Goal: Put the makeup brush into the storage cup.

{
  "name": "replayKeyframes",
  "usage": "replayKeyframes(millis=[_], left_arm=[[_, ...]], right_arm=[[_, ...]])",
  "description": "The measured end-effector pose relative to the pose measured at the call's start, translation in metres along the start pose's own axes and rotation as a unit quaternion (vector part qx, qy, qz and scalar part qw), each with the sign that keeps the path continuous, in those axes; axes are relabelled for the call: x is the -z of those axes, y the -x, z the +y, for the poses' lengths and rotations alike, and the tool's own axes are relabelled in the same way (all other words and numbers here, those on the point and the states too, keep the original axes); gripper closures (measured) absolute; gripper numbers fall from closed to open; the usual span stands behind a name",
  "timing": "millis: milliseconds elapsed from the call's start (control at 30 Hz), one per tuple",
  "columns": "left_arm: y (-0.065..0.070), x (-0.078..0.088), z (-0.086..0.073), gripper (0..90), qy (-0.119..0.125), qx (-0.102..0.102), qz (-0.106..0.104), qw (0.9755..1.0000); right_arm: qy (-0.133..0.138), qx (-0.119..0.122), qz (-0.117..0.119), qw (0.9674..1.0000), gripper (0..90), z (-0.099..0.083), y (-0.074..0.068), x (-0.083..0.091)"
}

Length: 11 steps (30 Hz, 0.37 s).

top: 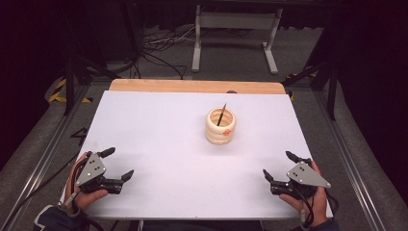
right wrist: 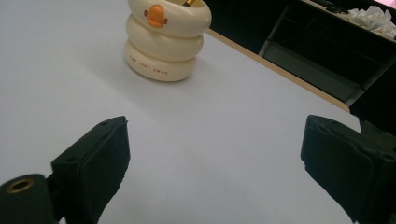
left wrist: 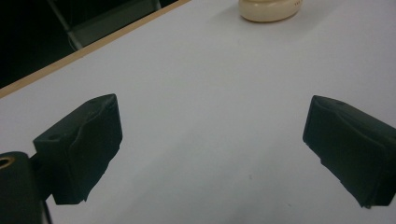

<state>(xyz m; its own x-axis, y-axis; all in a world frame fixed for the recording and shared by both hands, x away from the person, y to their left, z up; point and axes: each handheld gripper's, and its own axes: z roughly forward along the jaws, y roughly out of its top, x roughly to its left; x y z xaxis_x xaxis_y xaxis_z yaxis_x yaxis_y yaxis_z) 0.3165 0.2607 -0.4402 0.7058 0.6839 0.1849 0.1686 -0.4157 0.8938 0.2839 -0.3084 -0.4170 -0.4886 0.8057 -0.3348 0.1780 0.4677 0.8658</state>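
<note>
A cream ringed pen cup (top: 221, 126) with an orange duck bill stands upright right of the table's middle, and a dark pencil (top: 222, 114) leans inside it. The same cup (right wrist: 165, 38) rises ahead in the right gripper view, and its base (left wrist: 269, 9) shows at the top of the left gripper view. My left gripper (top: 118, 163) rests open near the front left corner, nothing between its fingers (left wrist: 81, 144). Over the front right edge my right gripper (top: 280, 166) is open too, its fingers (right wrist: 95, 161) wide apart and empty.
The white table top (top: 159, 139) has a wooden strip (top: 192, 85) along its far edge. Beyond it a grey metal stand (top: 235, 36) and cables lie on the floor. Metal rails (top: 358, 163) run along both sides of the table.
</note>
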Motion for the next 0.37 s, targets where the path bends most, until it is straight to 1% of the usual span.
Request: replayKeyframes(millis=[367], left_arm=[[-0.0009, -0.0025, 0.0014, 5.6, 0.0, 0.0, -0.001, 1.0]], right_arm=[[0.0, -0.002, 0.001, 1.0, 8.6, 0.0002, 0.0002, -0.0002]])
